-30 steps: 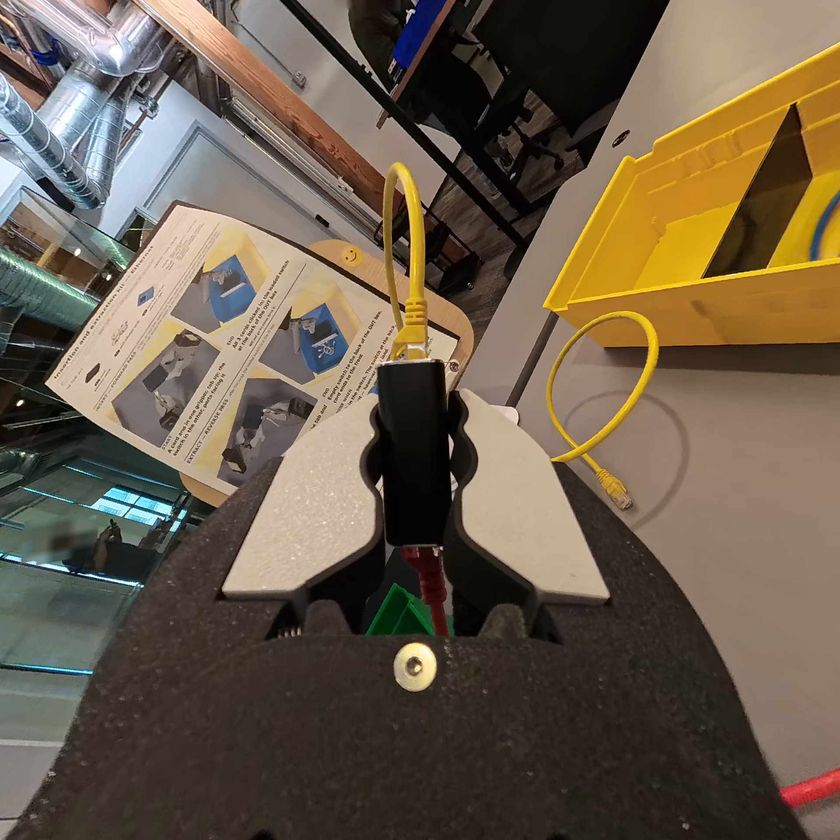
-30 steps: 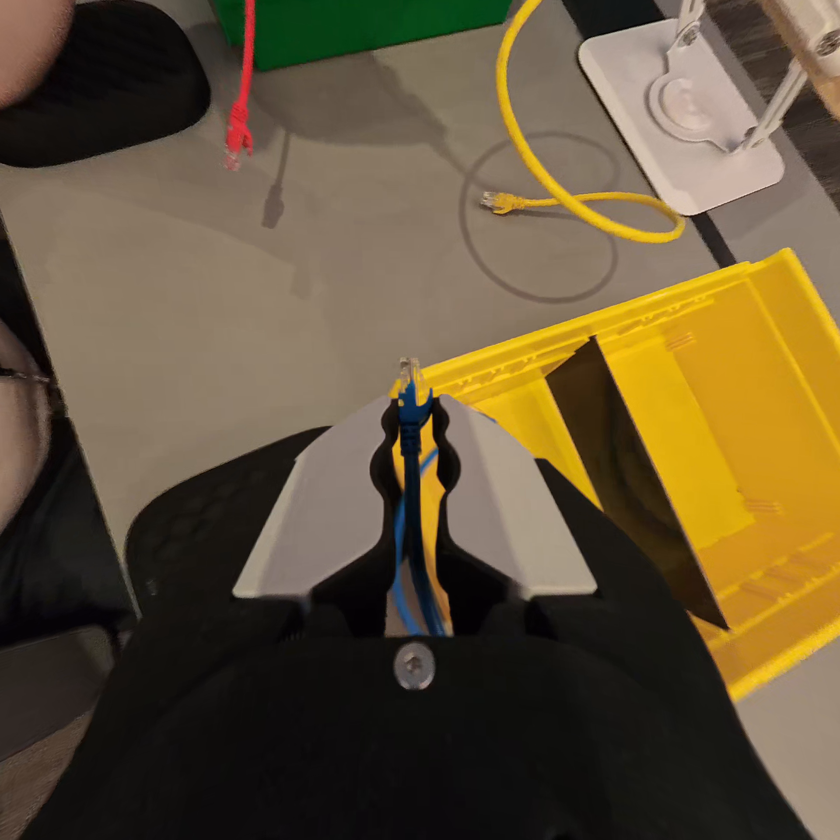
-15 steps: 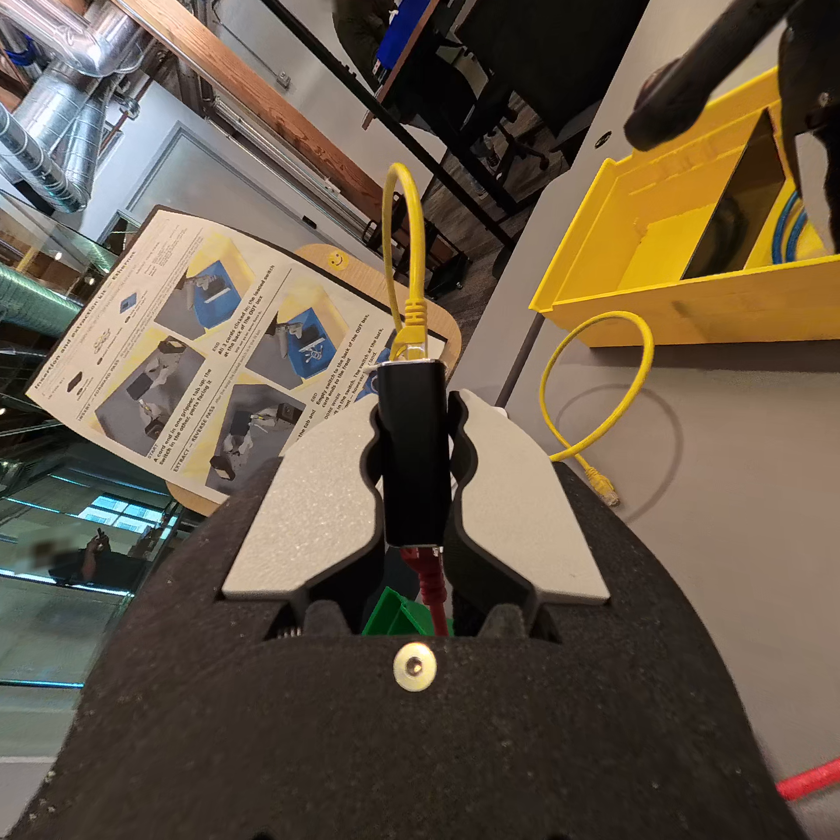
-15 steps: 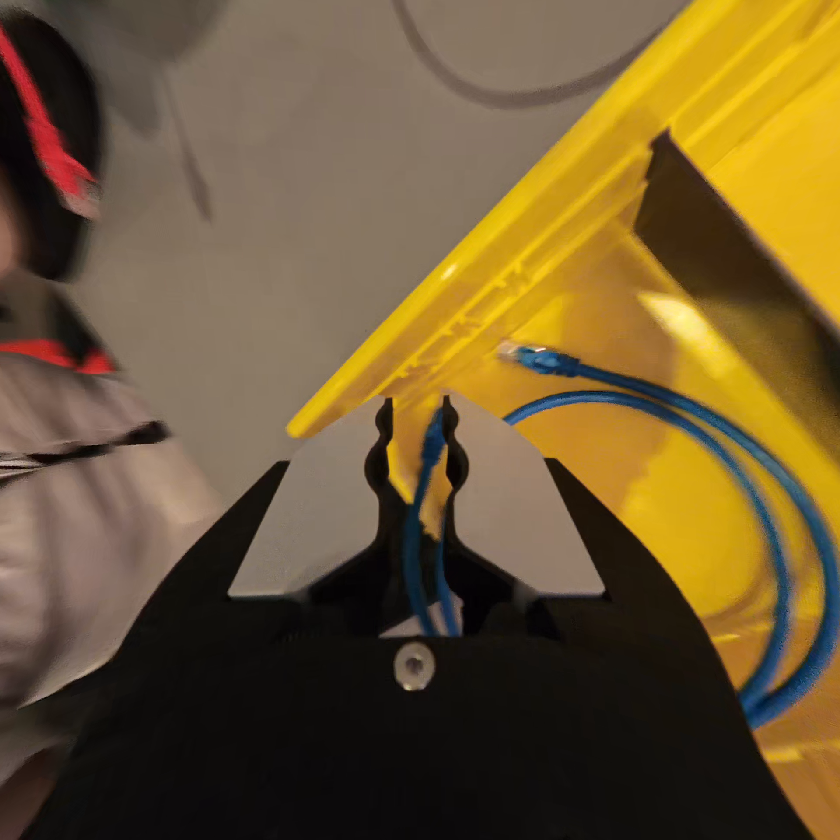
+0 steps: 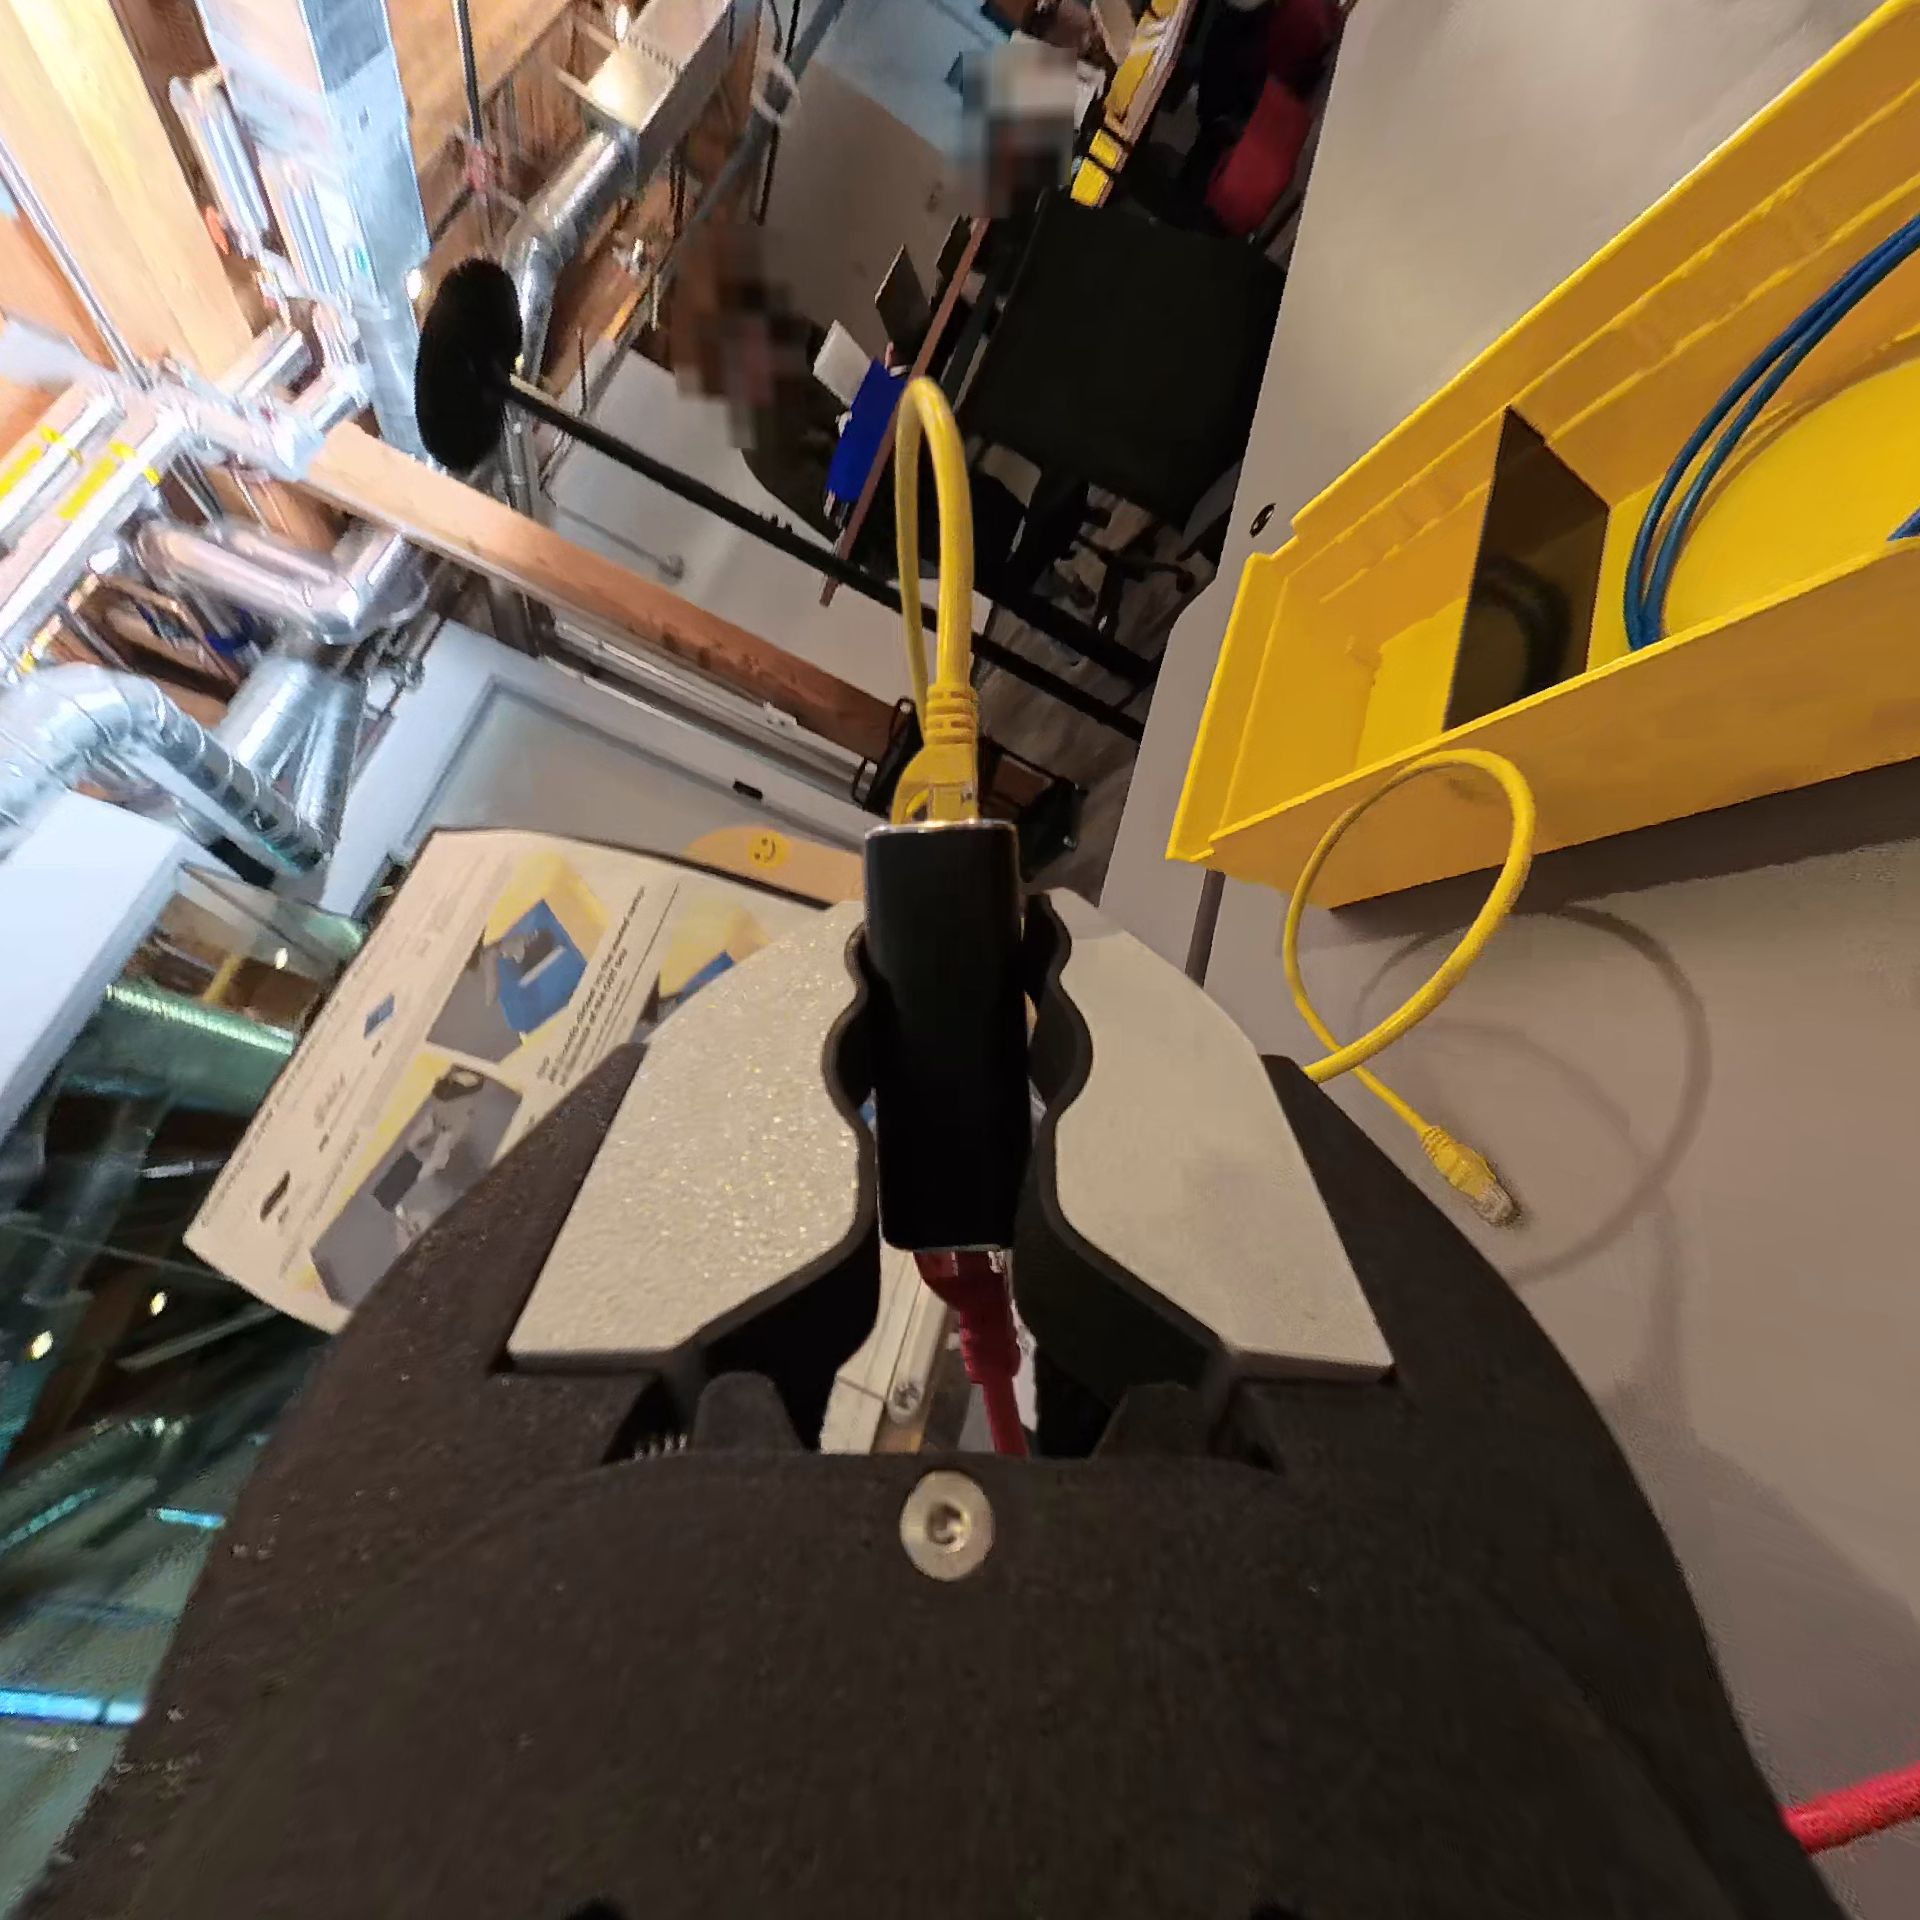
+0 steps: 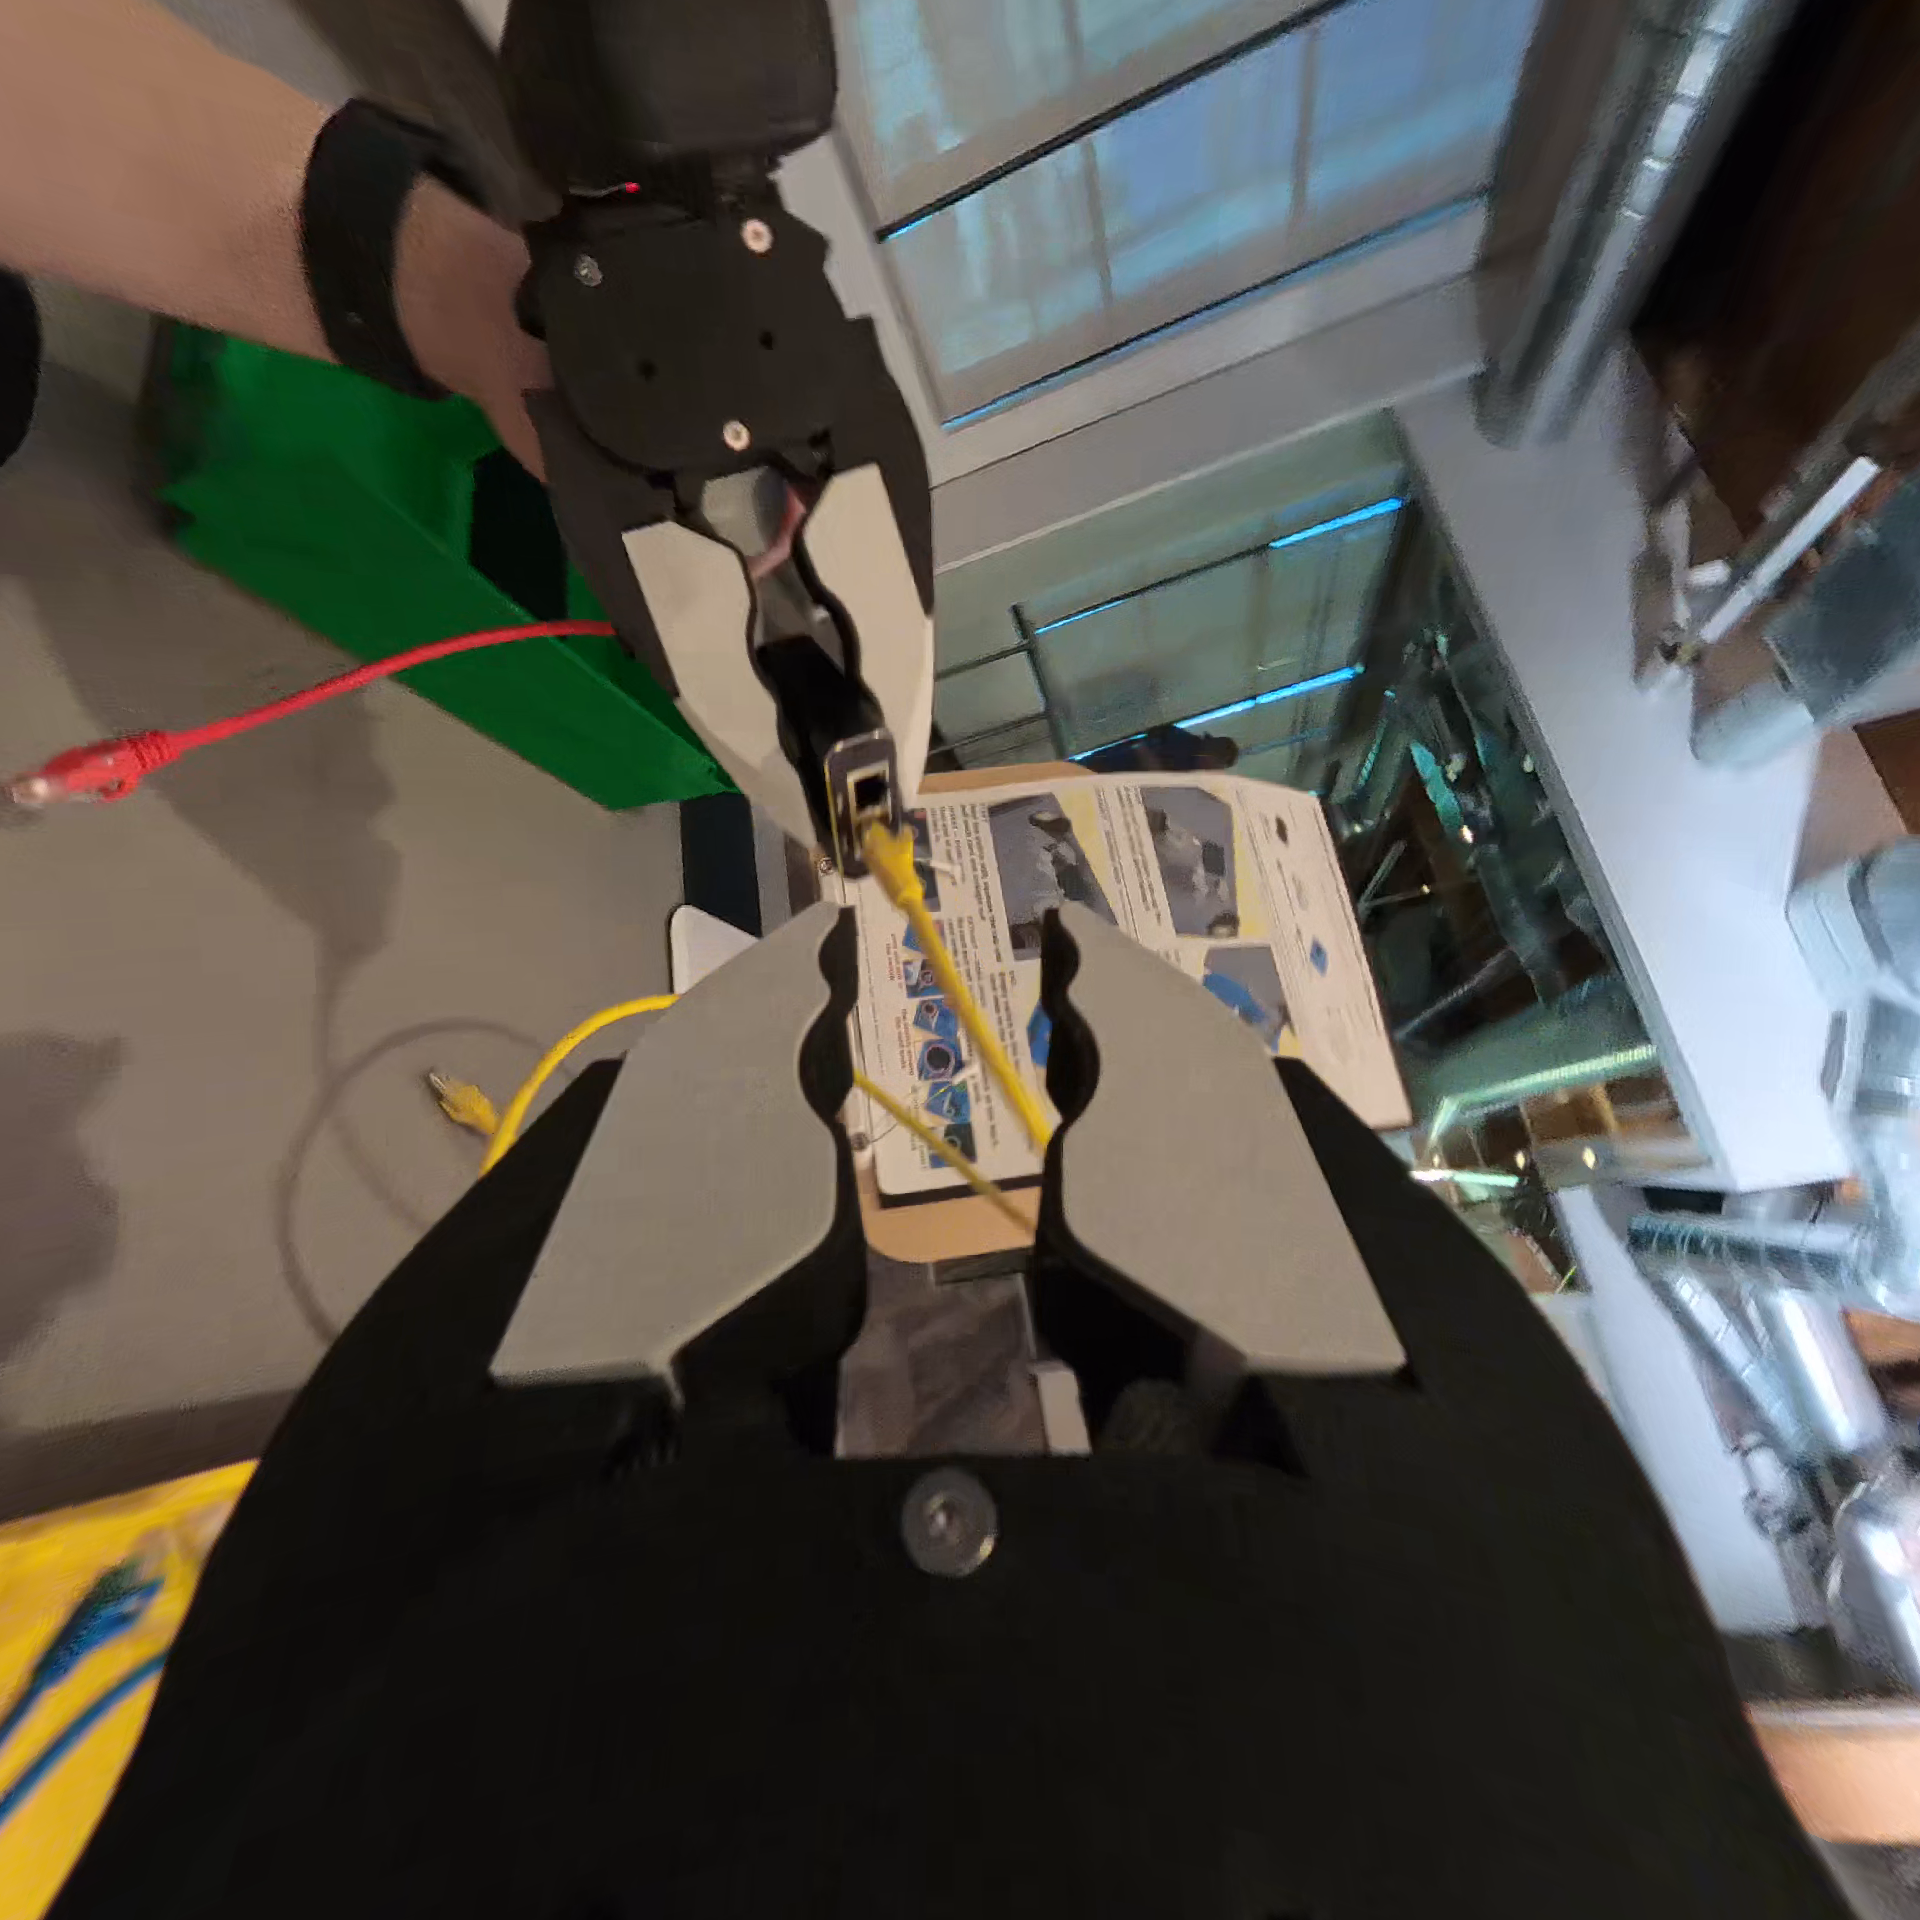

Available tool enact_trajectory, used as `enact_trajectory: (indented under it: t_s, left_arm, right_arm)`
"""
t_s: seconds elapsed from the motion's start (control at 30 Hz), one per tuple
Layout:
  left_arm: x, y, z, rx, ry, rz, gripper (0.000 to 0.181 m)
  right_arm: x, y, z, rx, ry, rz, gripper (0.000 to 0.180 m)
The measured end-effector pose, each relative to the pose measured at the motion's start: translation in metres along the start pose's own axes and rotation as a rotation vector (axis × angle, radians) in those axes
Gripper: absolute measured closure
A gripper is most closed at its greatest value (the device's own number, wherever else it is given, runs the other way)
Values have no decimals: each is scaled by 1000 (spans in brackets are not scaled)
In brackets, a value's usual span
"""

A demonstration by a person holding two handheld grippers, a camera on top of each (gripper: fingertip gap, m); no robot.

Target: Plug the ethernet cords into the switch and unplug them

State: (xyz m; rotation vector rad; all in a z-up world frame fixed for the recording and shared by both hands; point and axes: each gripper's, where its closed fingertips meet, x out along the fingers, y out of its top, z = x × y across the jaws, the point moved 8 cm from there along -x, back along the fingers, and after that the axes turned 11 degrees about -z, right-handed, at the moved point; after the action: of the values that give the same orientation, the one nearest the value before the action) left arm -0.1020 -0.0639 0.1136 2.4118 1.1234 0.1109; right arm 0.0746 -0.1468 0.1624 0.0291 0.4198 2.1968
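Table (image 5: 1558, 1558): flat grey matte top; bears both bins and the loose cord ends.
Yellow bin (image 5: 1351, 790): moulded plastic, open-topped, with a dark upright divider; one compartment holds a coiled blue cord (image 5: 1704, 436), the compartment beyond the divider is too dark to read.
Green bin (image 6: 416, 582): plastic, on the table behind the left gripper; contents not visible.
Instruction sheet (image 6: 1143, 935): printed page with pictures on a wooden board, propped upright past the table edge.
Left gripper (image 5: 948, 966): grey grainy finger plates with wavy black inner edges, closed tight on the switch, held clear of the table.
Right gripper (image 6: 948, 940): same build, fingers parted with nothing gripped; the yellow cord passes through the gap, just short of the switch.
Switch (image 5: 940, 1039): small black oblong block, long axis along the left fingers, metal-rimmed port end pointing away from the holder toward the right gripper.
Yellow cord (image 5: 935, 582): thin, plugged into the forward port, arches up and over; its free plug lies on the table.
Red cord (image 5: 982, 1340): plugged into the rear end; its free plug rests on the table.
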Motion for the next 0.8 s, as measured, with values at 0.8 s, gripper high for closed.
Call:
enact_trajectory:
  t_s: [0.8]
  left_arm:
    - [-1, 15, 12, 79, 25, 11, 156]
  right_arm:
    - [65, 14, -18, -199, 157, -416, 168]
